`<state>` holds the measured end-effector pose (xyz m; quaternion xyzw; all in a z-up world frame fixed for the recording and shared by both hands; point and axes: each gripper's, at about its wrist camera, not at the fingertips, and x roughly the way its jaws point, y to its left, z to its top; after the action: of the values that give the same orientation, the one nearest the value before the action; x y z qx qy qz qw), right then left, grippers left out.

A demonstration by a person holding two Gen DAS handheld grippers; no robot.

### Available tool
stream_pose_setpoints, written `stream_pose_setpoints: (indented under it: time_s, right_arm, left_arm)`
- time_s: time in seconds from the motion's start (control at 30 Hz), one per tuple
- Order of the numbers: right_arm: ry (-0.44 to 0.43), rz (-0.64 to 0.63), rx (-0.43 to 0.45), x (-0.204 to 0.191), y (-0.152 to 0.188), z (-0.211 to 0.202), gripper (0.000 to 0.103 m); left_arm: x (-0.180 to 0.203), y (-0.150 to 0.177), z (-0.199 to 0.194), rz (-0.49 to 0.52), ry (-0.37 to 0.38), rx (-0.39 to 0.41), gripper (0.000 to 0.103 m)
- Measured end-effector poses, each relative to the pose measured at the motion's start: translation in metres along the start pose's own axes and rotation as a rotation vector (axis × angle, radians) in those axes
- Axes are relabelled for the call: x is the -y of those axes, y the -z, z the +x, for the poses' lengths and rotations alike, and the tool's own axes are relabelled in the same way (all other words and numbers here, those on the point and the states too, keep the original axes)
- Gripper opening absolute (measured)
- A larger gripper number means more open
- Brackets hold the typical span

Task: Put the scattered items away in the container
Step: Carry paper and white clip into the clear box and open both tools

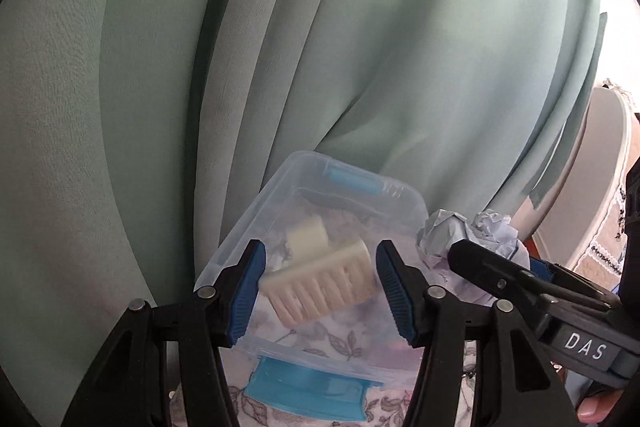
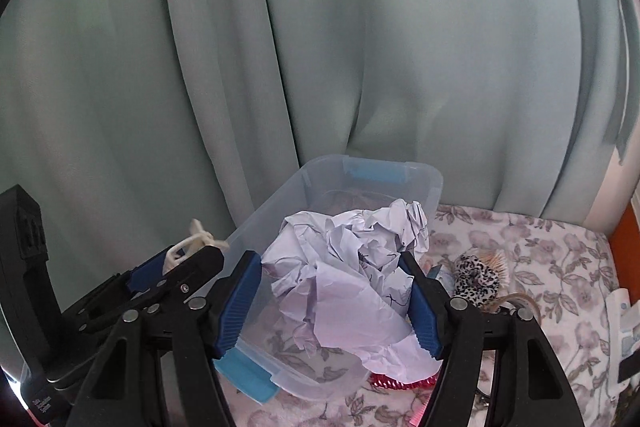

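Hovering over the clear plastic container (image 2: 320, 187), both grippers carry something, and neither load is dropped yet. The left gripper (image 1: 320, 285) is clamped across a cream hair claw clip (image 1: 320, 281) — its blue pads press on the clip's two ends, with the comb teeth hanging down over the open bin. The right gripper (image 2: 334, 301) is closed on a large crumpled paper ball (image 2: 352, 267), which bulges out above and below its pads and sits above the bin's near right side.

The container stands on a floral-patterned cloth (image 2: 540, 267), with a pale green curtain (image 2: 320, 47) close behind its far wall; blue latches show at its near and far ends. Through the clear walls the bin looks almost bare: something brownish lies on its floor at the far end, too dim to name.

As a judgement, the task is at an early to middle stage. Two items are a release away from being stowed, provided each is fully over the opening. Still scattered on the cloth to the right of the bin are a leopard-print scrunchie (image 2: 476, 275) with a spiky brush just behind it, a pink comb-like piece (image 2: 396, 379) at the bin's near right corner partly under the paper, and pale objects at the far right edge, too cut off to identify.
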<state>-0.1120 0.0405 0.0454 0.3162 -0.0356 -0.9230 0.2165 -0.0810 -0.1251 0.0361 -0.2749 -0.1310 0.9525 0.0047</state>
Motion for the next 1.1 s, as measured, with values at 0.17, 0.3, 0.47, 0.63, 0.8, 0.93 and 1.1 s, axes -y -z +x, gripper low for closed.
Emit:
stream_pose_setpoints:
  time_s: [0.17,0.3,0.47,0.63,0.8,0.93,1.1]
  right_arm:
    - [-0.013,0.0,-0.019,0.004,-0.001,0.013,0.074]
    - [-0.019,0.002,-0.022,0.008,-0.002,0.015,0.079]
    - [-0.035,0.031,-0.014,0.011,-0.002,0.005,0.08]
    - [-0.074,0.047,-0.032,0.015,0.003,0.005,0.083]
    - [-0.068,0.031,-0.038,0.014,0.011,-0.006,0.083]
    - [-0.053,0.051,-0.019,0.02,0.019,-0.027,0.084]
    - [0.004,0.083,-0.005,0.03,0.04,-0.052,0.084]
  left_arm:
    - [-0.003,0.001,0.012,-0.01,-0.026,-0.027,0.058]
    - [0.0,0.002,0.016,-0.011,-0.041,-0.035,0.058]
    - [0.004,0.008,0.009,-0.017,-0.051,-0.048,0.059]
    - [0.0,0.014,-0.007,-0.069,-0.065,-0.071,0.062]
    - [0.0,0.016,-0.021,-0.073,-0.079,-0.078,0.066]
    - [0.011,0.017,-0.03,-0.056,-0.062,-0.079,0.069]
    - [0.033,0.022,-0.036,-0.024,-0.02,-0.077,0.075]
